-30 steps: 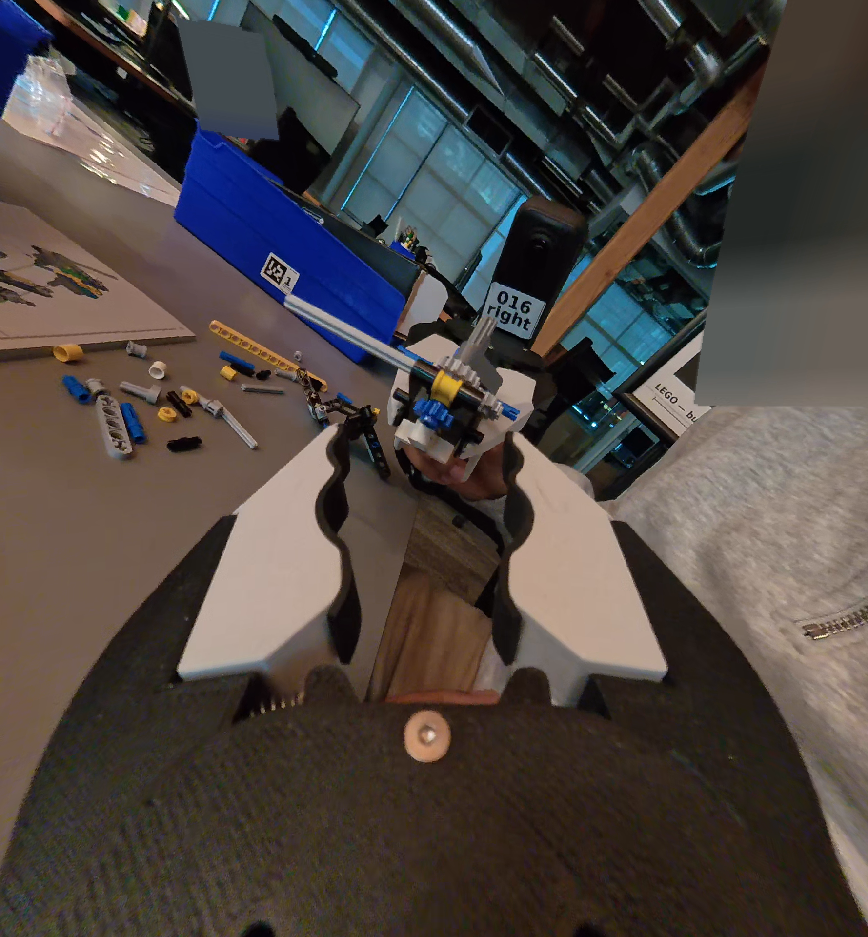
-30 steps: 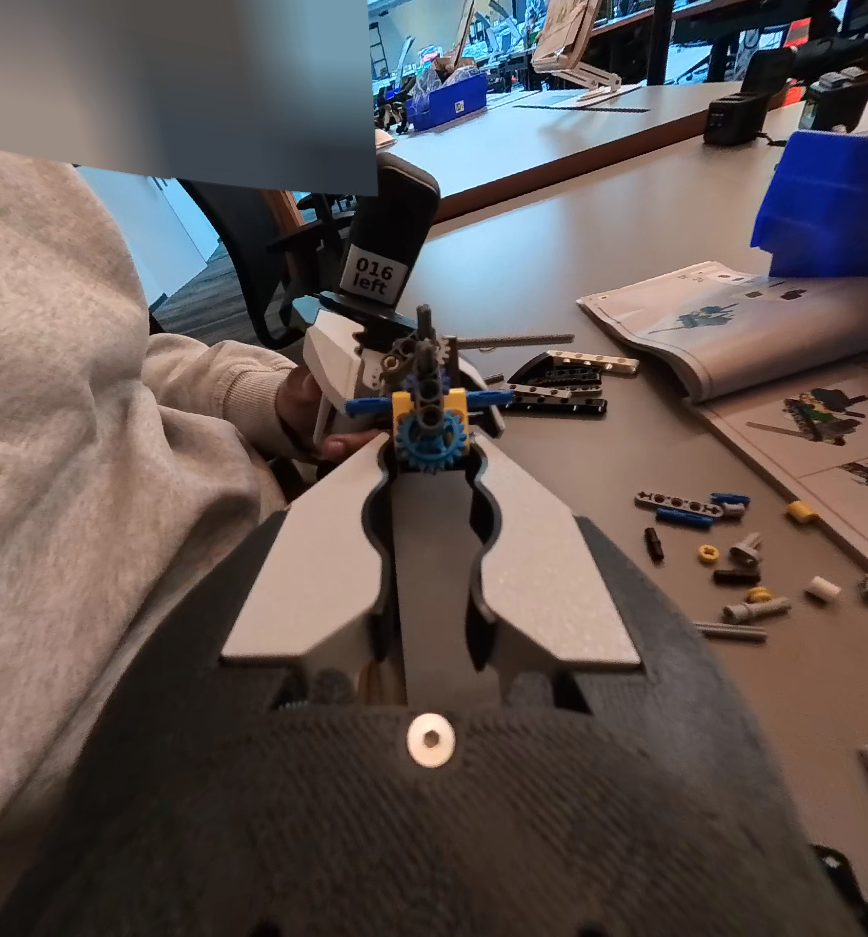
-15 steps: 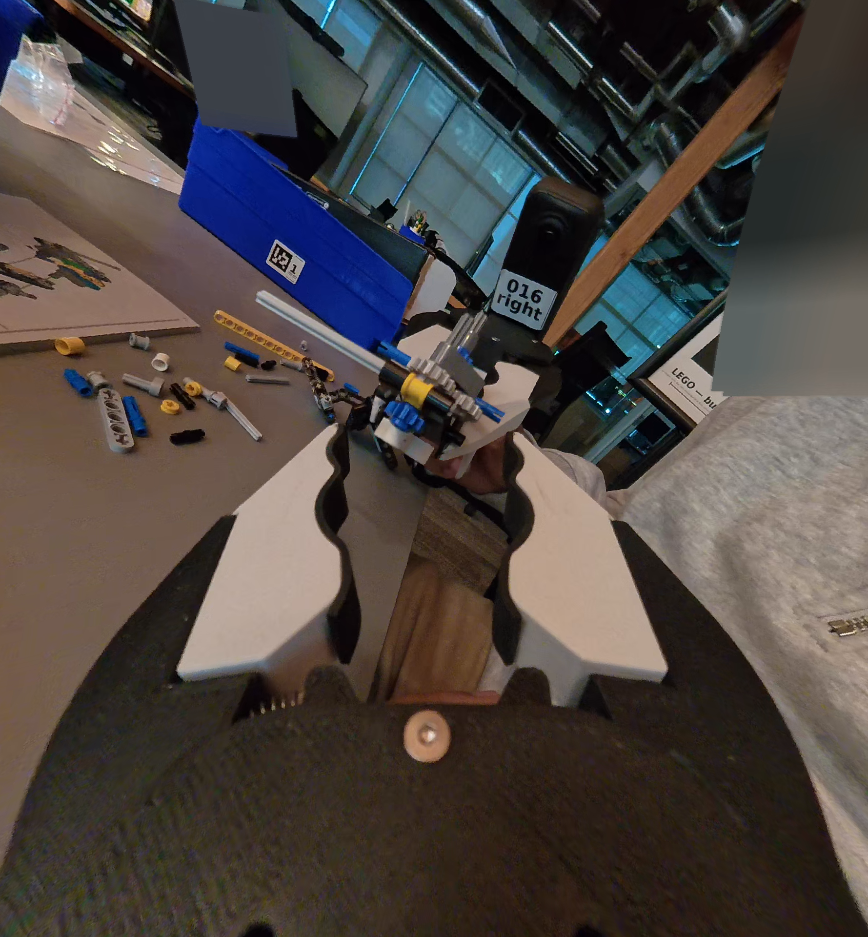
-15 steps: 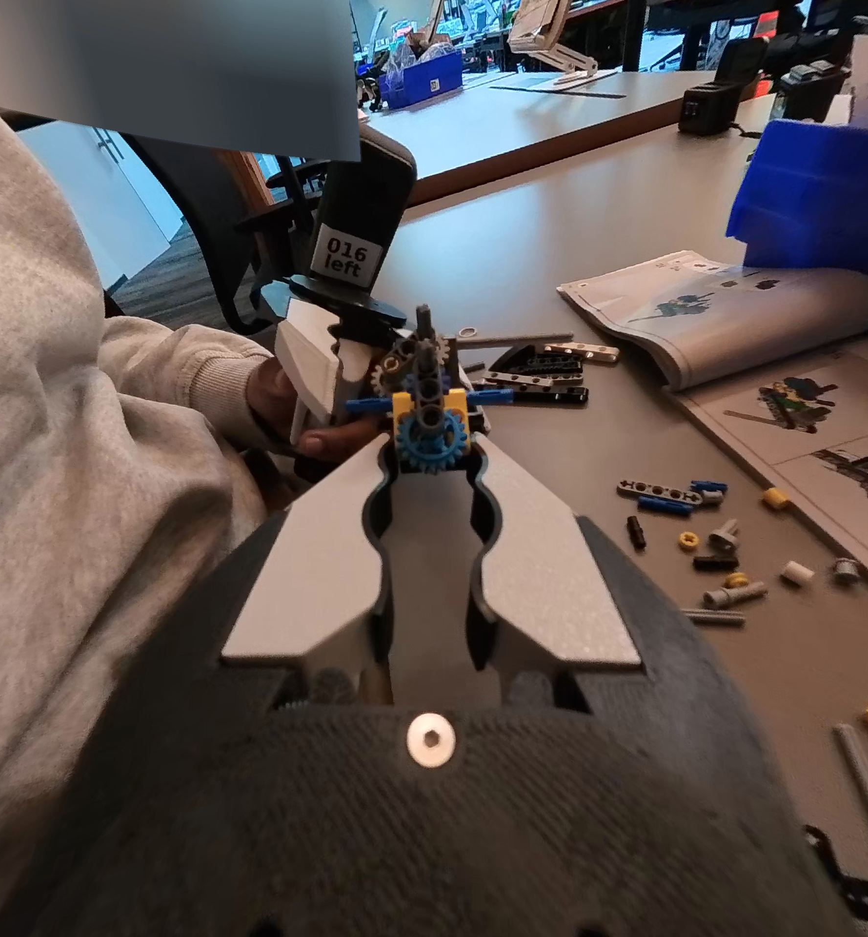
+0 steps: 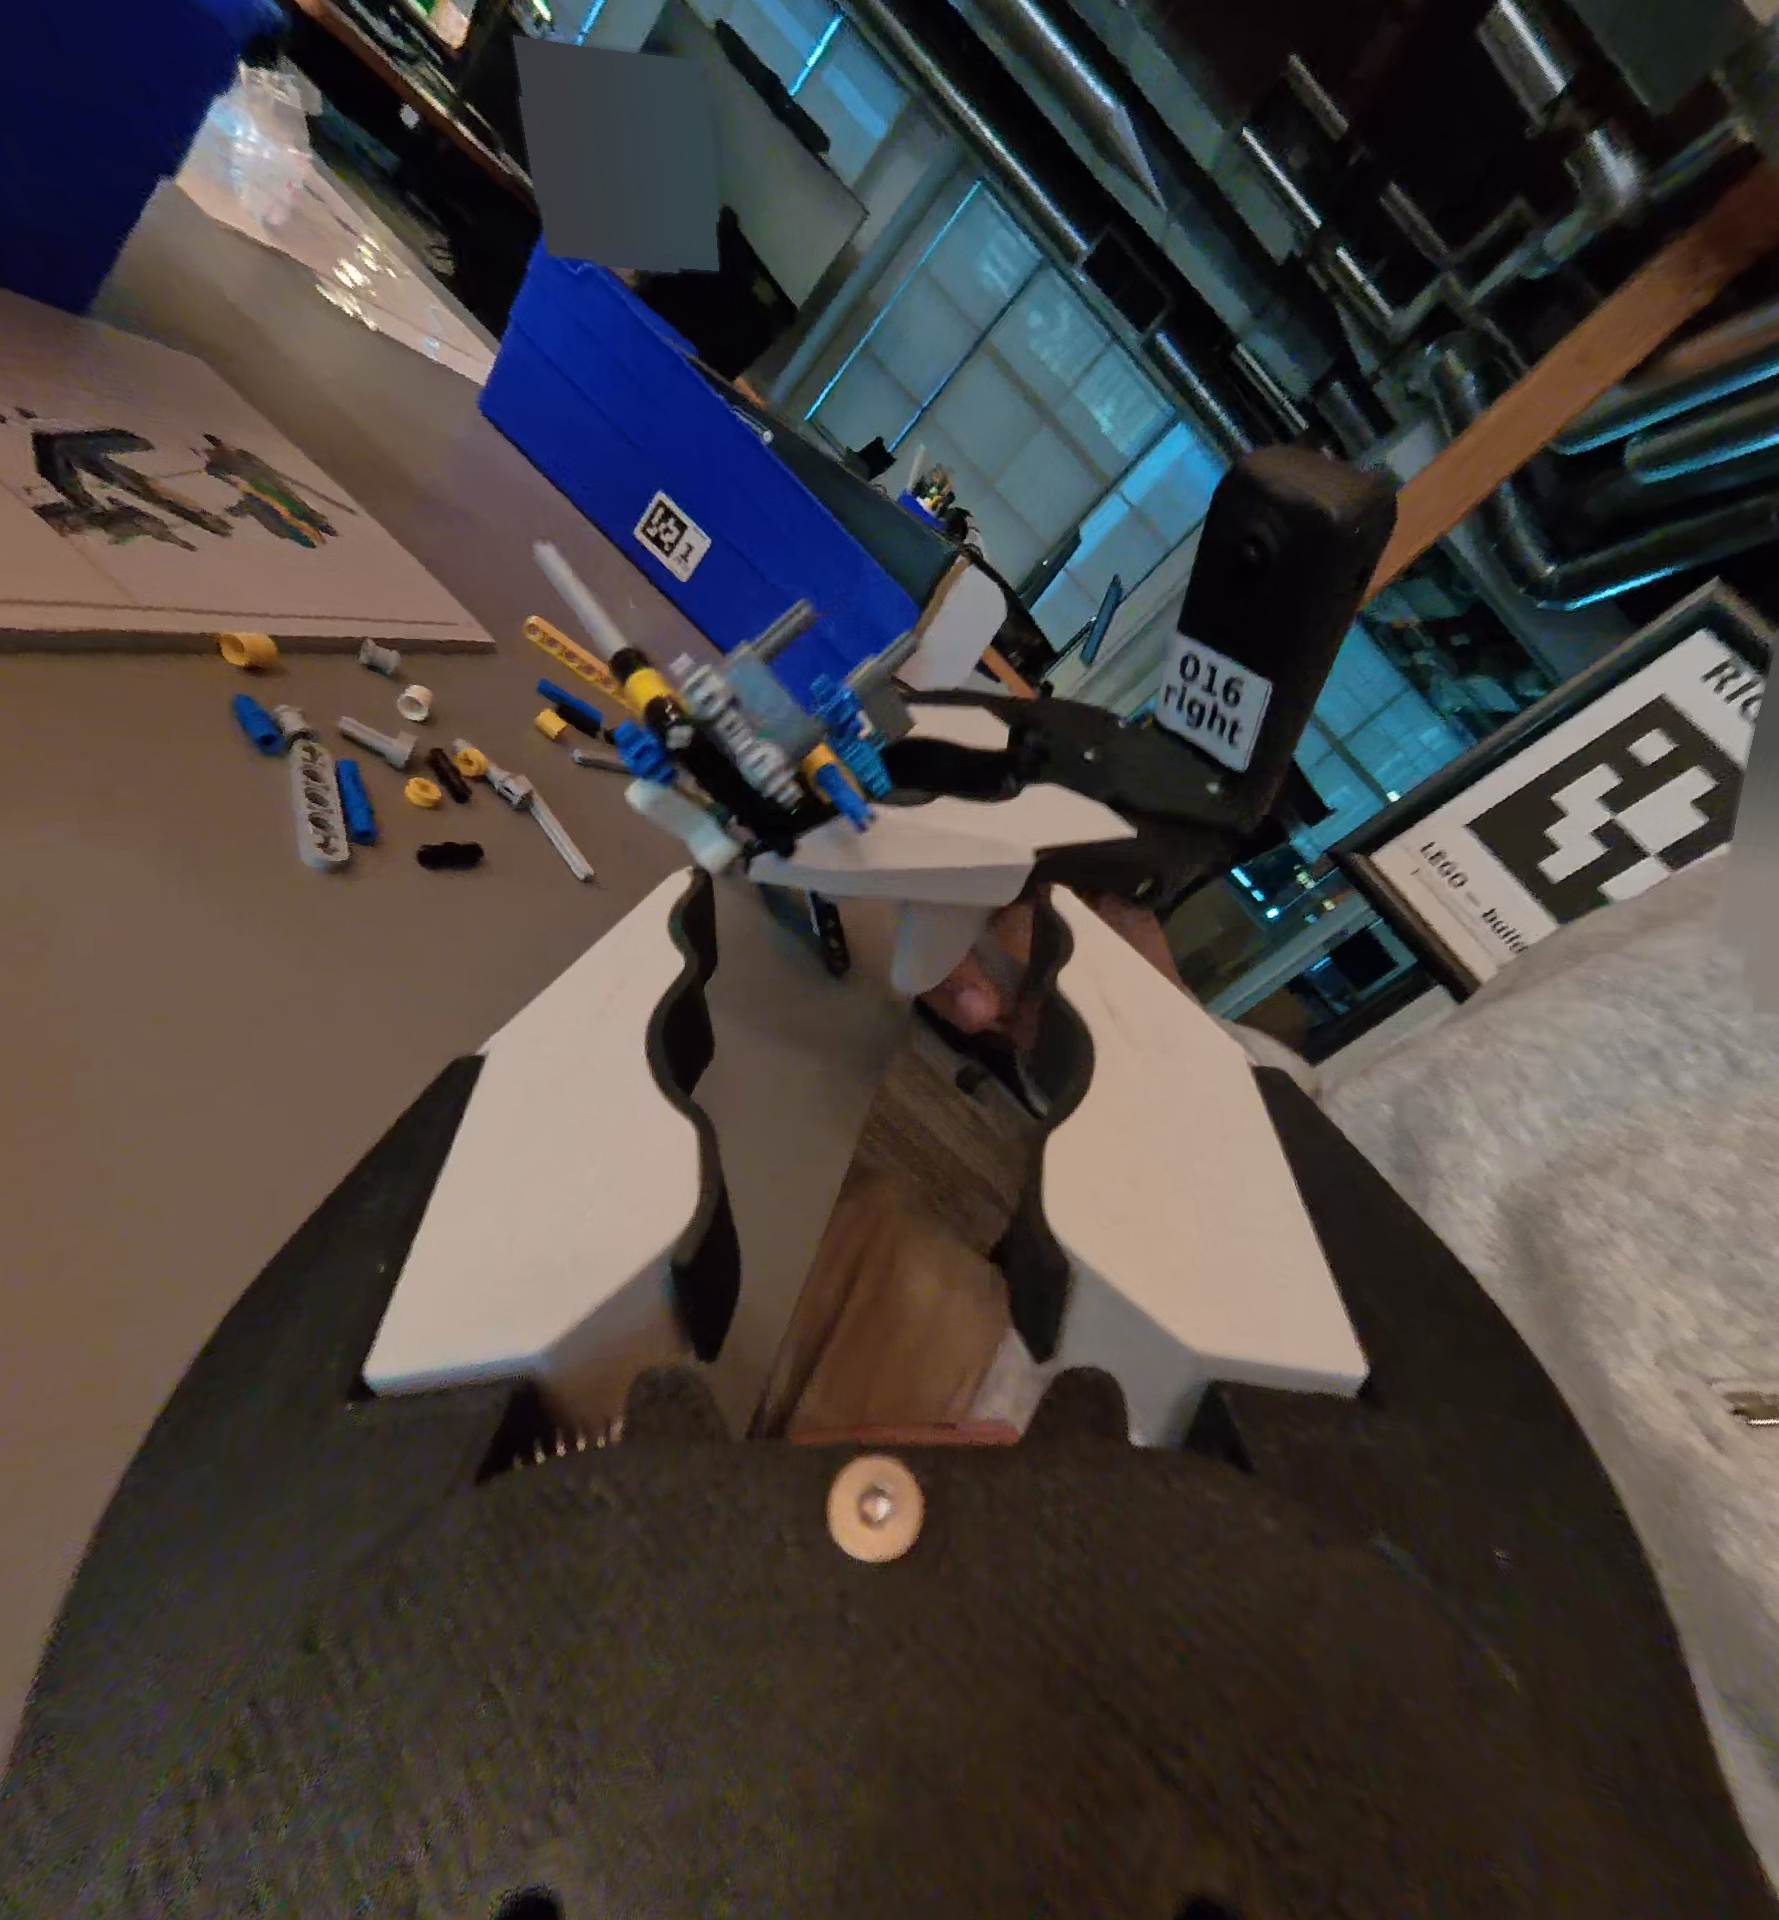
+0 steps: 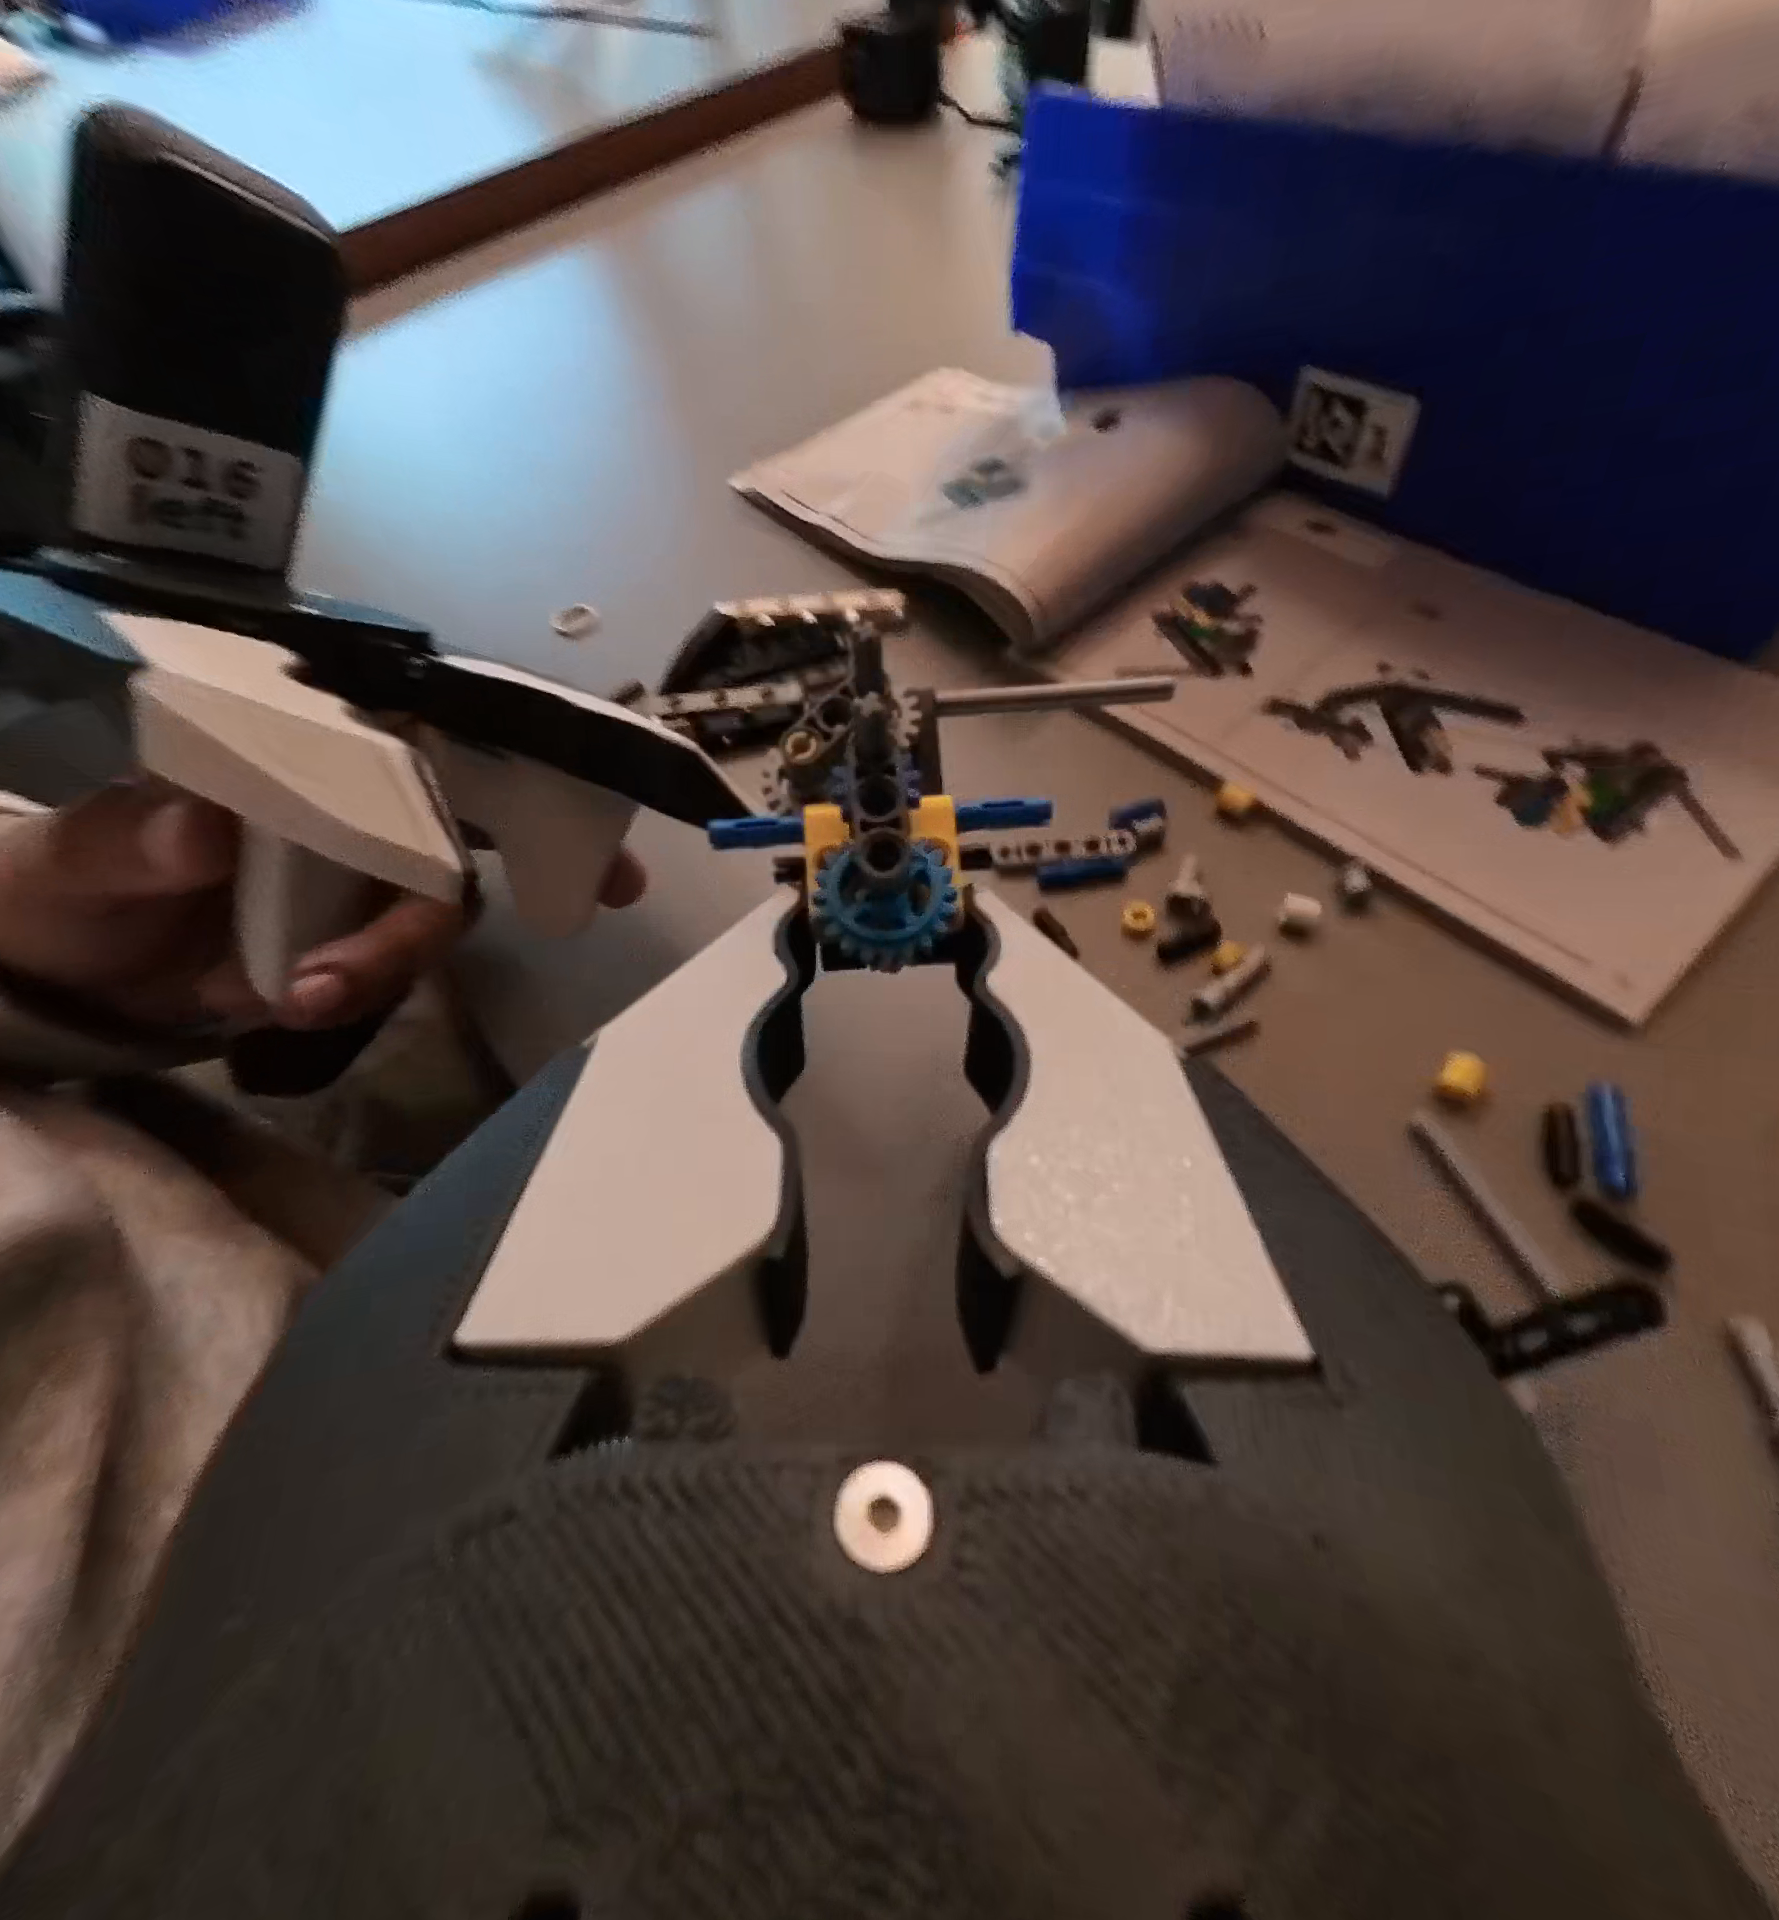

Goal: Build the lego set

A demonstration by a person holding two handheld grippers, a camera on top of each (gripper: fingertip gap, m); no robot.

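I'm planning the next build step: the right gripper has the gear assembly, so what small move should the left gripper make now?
Probably lower the open, empty left gripper toward the loose pieces to fetch one, since the right gripper already clamps the assembly.

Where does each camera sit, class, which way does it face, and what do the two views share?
Left wrist view: sits on the left hand-held gripper, open and empty, facing the right hand-held gripper across the table; a grey sleeve shows.
Right wrist view: sits on the right hand-held gripper, shut on the lego assembly, facing the instruction booklet; a hand shows.
Shared: the lego assembly, loose pieces, blue bin.
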